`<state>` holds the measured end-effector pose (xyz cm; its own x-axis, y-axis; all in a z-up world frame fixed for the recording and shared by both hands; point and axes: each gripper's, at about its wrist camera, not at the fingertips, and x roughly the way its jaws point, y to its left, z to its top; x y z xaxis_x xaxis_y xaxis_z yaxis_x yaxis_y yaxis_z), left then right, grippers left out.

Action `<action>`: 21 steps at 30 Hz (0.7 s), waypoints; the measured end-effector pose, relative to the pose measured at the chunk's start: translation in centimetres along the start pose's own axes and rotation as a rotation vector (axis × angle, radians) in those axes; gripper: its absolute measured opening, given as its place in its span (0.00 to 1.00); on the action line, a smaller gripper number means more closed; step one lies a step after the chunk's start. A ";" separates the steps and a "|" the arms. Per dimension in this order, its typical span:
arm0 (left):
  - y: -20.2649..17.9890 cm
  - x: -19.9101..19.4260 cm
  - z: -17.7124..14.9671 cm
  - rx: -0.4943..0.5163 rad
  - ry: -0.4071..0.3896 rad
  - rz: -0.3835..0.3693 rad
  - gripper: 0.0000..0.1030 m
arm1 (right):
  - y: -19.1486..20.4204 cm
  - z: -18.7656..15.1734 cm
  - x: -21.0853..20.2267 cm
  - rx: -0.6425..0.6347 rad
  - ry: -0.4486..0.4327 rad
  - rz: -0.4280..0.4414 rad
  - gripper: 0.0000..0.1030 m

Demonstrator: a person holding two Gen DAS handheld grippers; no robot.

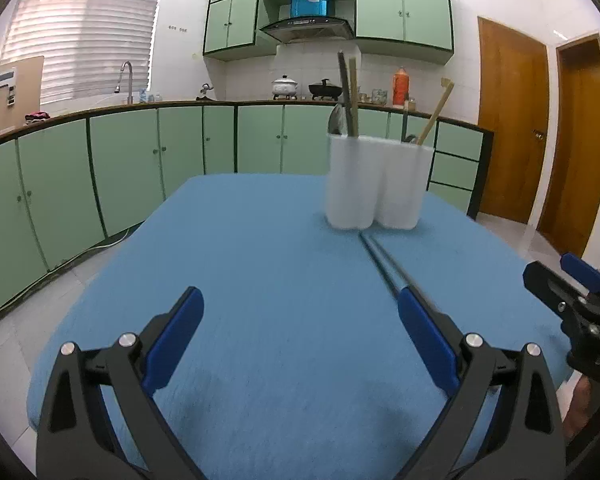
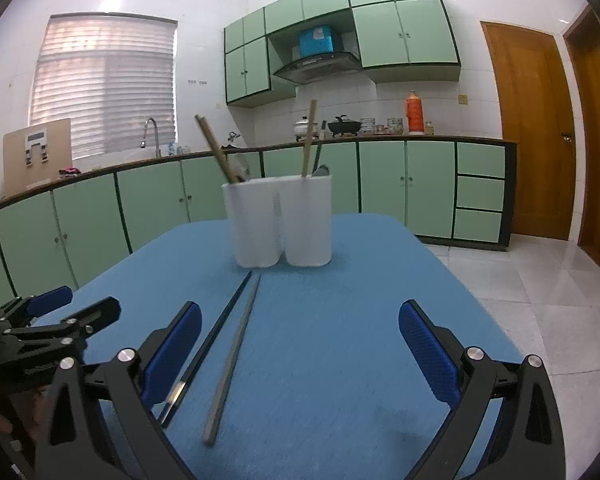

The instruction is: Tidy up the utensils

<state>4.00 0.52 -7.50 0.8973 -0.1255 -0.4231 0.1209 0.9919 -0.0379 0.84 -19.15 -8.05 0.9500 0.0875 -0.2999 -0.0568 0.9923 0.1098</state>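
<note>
Blue cloth [image 2: 340,320] is bearing two loose chopsticks [image 2: 228,360] just before the white holder [image 2: 280,220] — already holding utensils upright, so probably their destination. Left gripper [image 1: 300,340] and right gripper [image 2: 300,352] are both hovering spread wide, empty — likely readying a pickup.

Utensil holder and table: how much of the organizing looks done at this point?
Done: several utensils already stand in the white two-compartment holder. In hand: nothing; the left gripper and right gripper are both open and empty. Left: two chopsticks lie on the blue tablecloth in front of the holder.
</note>
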 end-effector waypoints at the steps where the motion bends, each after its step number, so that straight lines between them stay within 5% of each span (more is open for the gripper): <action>1: 0.1 -0.2 -0.4 -0.001 -0.001 0.004 0.92 | 0.0 -0.3 -0.1 0.002 0.001 0.004 0.94; 9: 1.1 -0.7 -2.4 0.009 -0.027 0.016 0.92 | 0.7 -3.0 -0.3 -0.020 -0.008 -0.013 0.92; 21: 2.2 -1.0 -3.4 -0.015 -0.032 0.019 0.92 | 2.7 -5.2 -0.3 -0.087 -0.002 0.011 0.56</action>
<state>1.93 2.87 -10.21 0.9124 -0.1073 -0.3949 0.0979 0.9942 -0.0439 -1.22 -16.02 -12.55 0.9498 0.0983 -0.2970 -0.0937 0.9952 0.0299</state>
